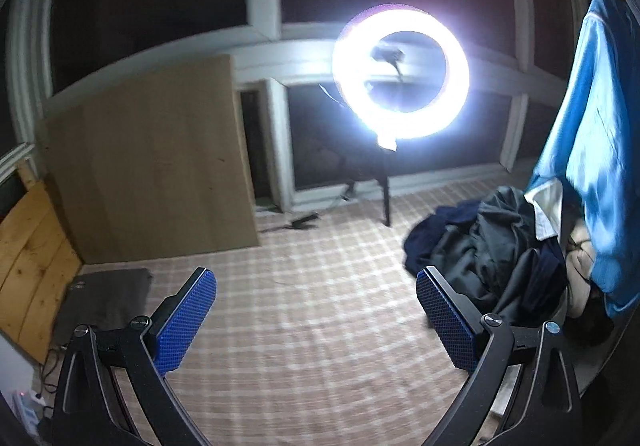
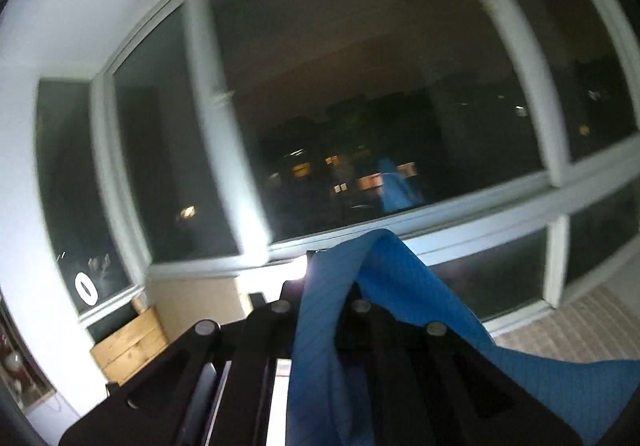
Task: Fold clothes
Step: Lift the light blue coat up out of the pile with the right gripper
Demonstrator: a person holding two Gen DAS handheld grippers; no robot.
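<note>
right gripper (image 2: 320, 266) clamped on blue garment (image 2: 316, 346), held high; left gripper (image 1: 316, 286) spread apart, empty, garment to its right.

One blue garment (image 1: 600, 149), one heap of dark clothes (image 1: 480, 250), one folded grey piece (image 1: 104, 302). One ring light (image 1: 400, 71), two grippers.

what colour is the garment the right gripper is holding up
Bright blue. The garment is clamped in the right gripper; the right wrist view shows it best.
</note>
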